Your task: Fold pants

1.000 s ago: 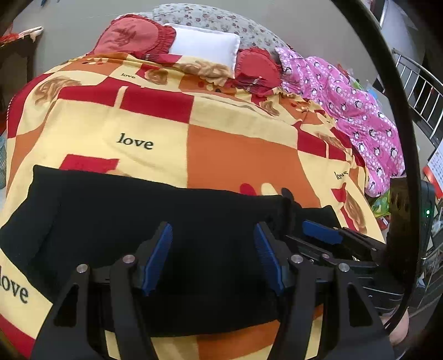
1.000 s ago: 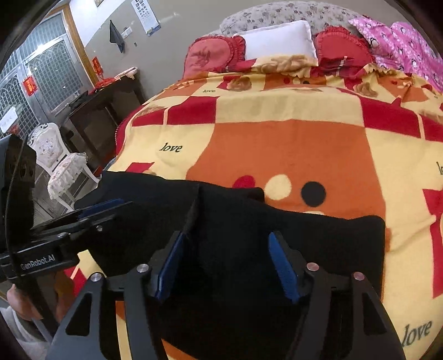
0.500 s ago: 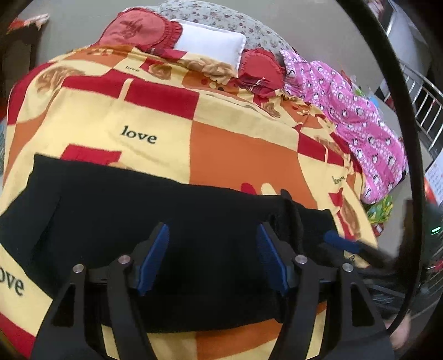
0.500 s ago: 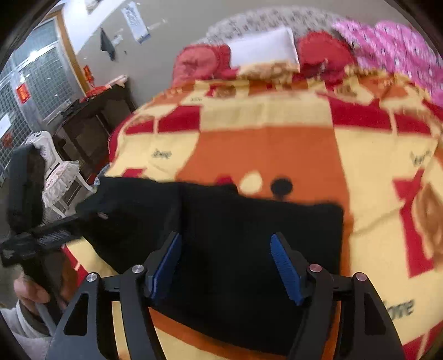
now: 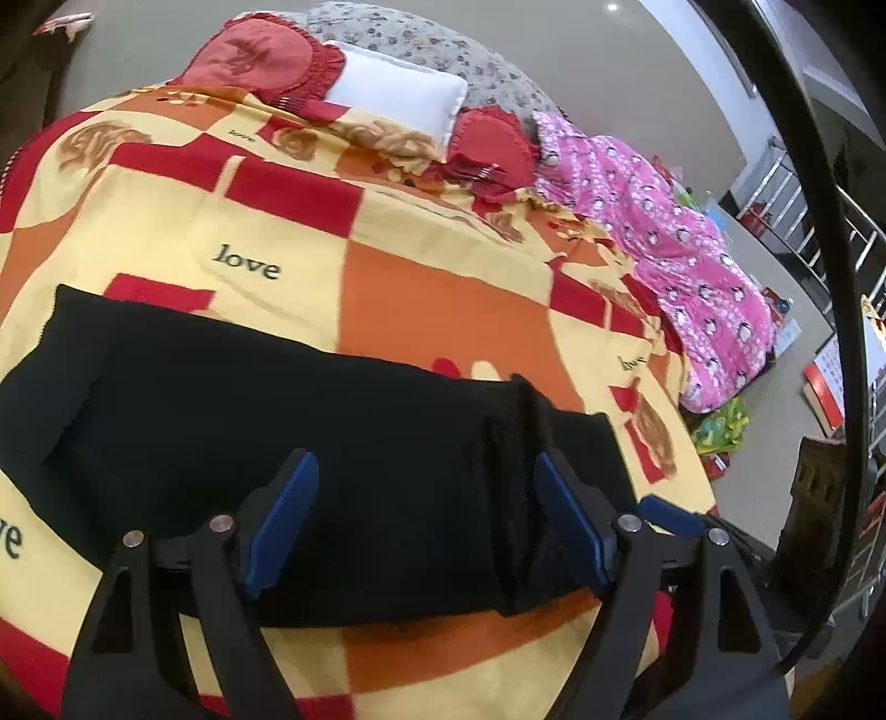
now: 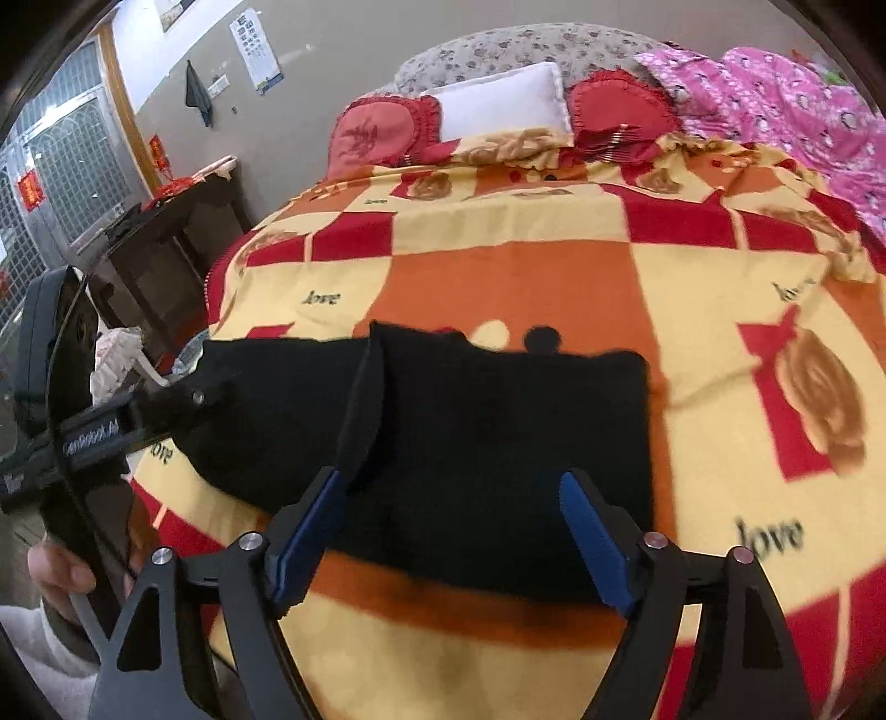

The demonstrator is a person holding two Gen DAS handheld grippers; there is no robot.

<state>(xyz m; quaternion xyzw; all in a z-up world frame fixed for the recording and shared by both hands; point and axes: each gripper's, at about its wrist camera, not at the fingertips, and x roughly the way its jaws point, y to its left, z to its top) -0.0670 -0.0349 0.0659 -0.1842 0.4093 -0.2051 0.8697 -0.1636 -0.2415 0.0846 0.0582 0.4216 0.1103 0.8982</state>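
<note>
Pants (image 5: 343, 471) laid flat on blanket (image 5: 443, 293), one fold seen at R end; L gripper (image 5: 426, 515) & R gripper (image 6: 451, 531) jaws just opened, nothing gripped; further folds judged left.

A home bedroom. A bed fills the view, spread with a blanket (image 6: 498, 266) in yellow, orange and red squares printed "love". At its head lie a white pillow (image 6: 504, 105), two red frilled cushions (image 6: 382, 135) and a floral headboard (image 6: 498, 50). A pink quilt (image 5: 664, 232) is heaped along one side. Beside the bed stands a dark wooden table (image 6: 171, 221); behind it are barred windows (image 6: 61, 160), and a calendar-like sheet (image 6: 257, 47) hangs on the plain wall.
</note>
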